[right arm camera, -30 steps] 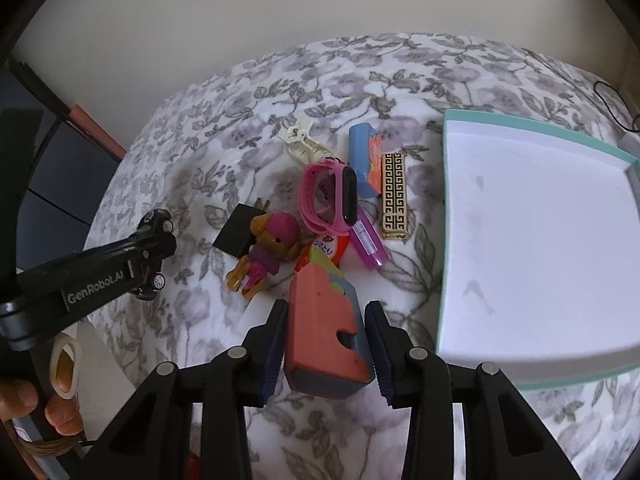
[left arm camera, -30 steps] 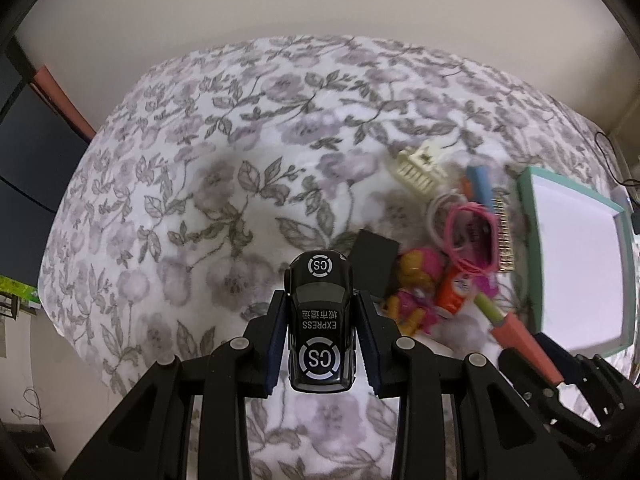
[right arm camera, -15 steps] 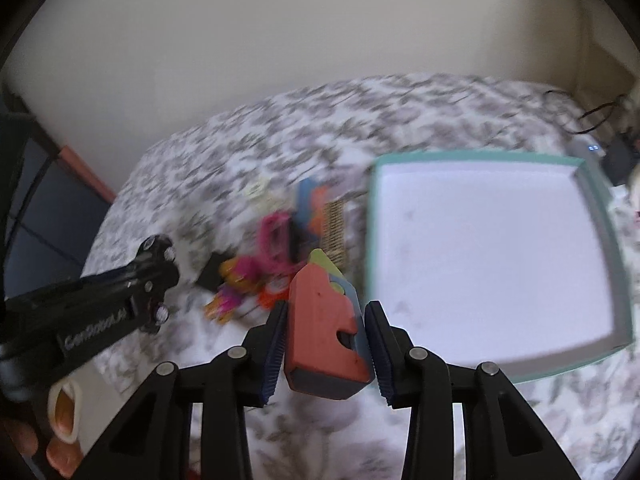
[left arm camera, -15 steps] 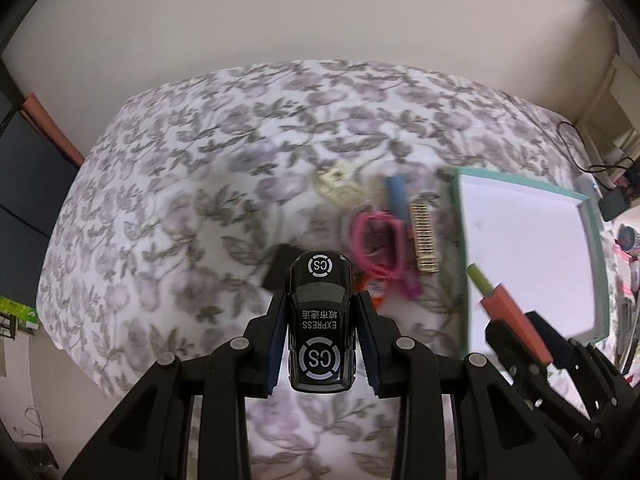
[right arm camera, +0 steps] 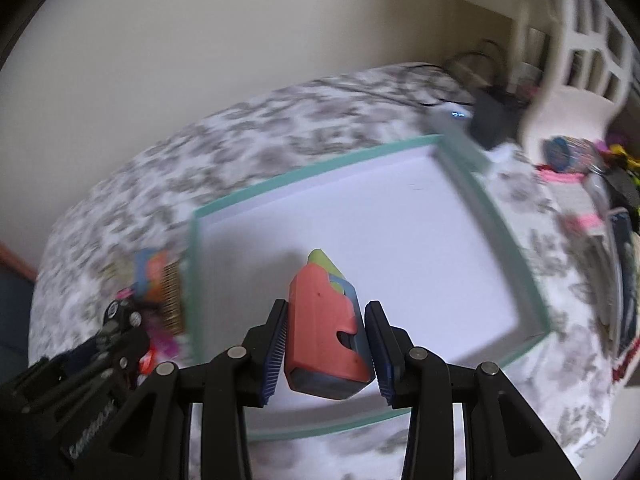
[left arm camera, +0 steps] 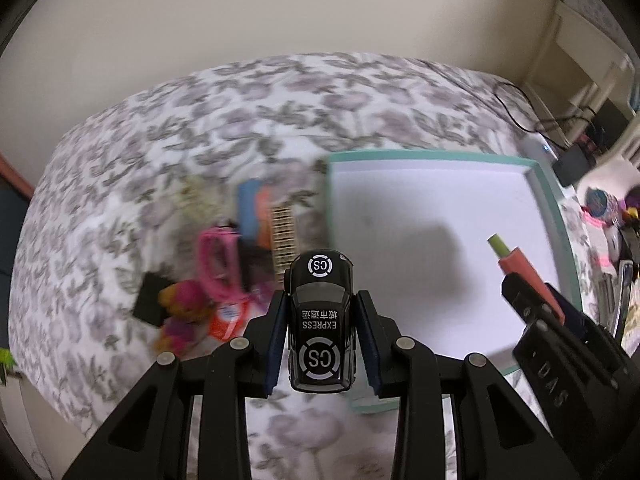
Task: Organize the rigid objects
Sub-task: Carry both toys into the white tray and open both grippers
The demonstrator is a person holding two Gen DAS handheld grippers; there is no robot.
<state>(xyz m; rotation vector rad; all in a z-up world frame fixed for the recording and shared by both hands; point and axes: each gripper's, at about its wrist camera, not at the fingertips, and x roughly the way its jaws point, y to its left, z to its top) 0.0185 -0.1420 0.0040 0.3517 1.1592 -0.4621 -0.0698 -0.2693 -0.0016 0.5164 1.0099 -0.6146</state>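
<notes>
Grippers first: the left hand-held gripper [left arm camera: 322, 330] has its blue pads clamped on the sides of a little black toy car [left arm camera: 322, 320] with "CS" rings and "EXPRESS" printed on the roof, so it's only as far apart as the car is wide. The right hand-held gripper [right arm camera: 326, 344] is pinched on a salmon-red plastic block thing [right arm camera: 326, 320] with a blue-grey back and a yellow-green tip poking out the far end; no clue what it actually is. Both are held up over a surface covered in a grey-purple floral cloth [left arm camera: 248, 112], can't say if it's a bed or a bench under there. The teal-rimmed tray [left arm camera: 424, 157] with a white inside sits at about 2 o'clock from the car in the left wrist view, and in the right wrist view the red block hangs right over its near half. The rest of the clutter lies on the cloth at roughly 10 o'clock from the car: a pink watch-like band [left arm camera: 218, 260], a gold patterned strip [left arm camera: 285, 240], a blue and orange piece [left arm camera: 256, 212], a small black block [left arm camera: 150, 305] and a pink and orange figure [left arm camera: 182, 308], all pretty blurry. A dark cable and some boxy stuff sit past the tray at 1 o'clock.
</notes>
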